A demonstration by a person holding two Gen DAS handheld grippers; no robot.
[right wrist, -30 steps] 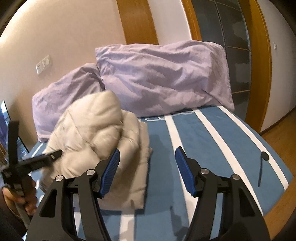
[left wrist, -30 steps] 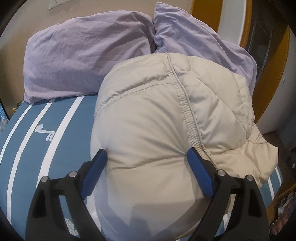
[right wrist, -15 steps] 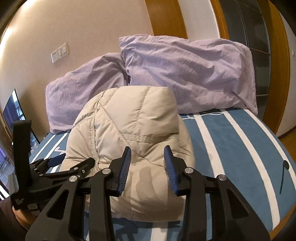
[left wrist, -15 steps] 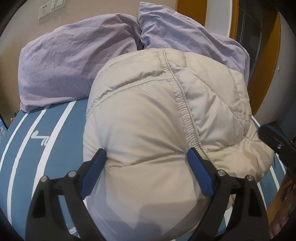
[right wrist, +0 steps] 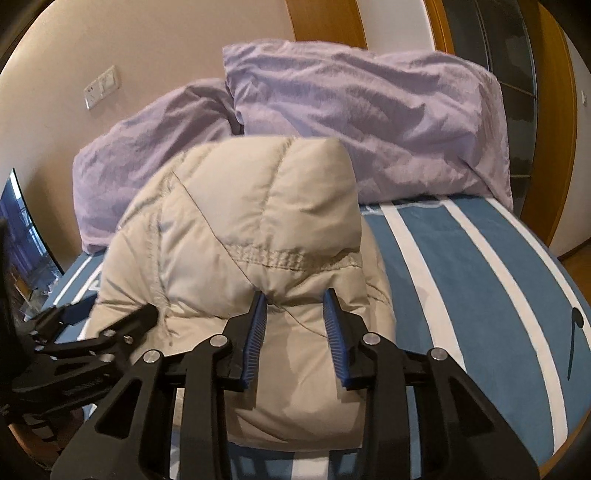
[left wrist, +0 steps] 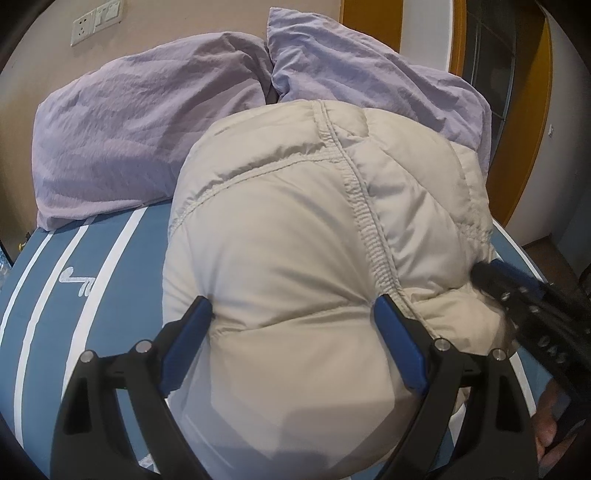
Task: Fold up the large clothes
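The right hand-held gripper (right wrist: 295, 314) is seen pinching a ridge of the beige padded jacket (right wrist: 251, 229) between its blue pads (right wrist: 255, 332); the fabric is puckered where the pads press on it, so the jaws are clamped on the jacket. A second ago these jaws were spread wide over the bare bed with nothing between them, and they have just been closing onto the fabric. In the same time the gripper has been brought in from beside the jacket to its near edge.

The left hand-held gripper (left wrist: 291, 317) is held wide, its blue pads (left wrist: 395, 343) pressed into either side of a thick folded bulge of the jacket (left wrist: 295, 240), which is dented at both pads; this grip is unchanged from the earlier frames. In the left wrist view the right hand-held gripper (left wrist: 491, 275) is now seen at the jacket's right edge, where only bedding showed a second ago.

The jacket is bunched in a folded heap on the blue, white-striped bed (right wrist: 461, 277), lying against two lilac pillows (right wrist: 369, 122) at the headboard wall. A wall socket plate (left wrist: 96, 20) is seen above the pillows.
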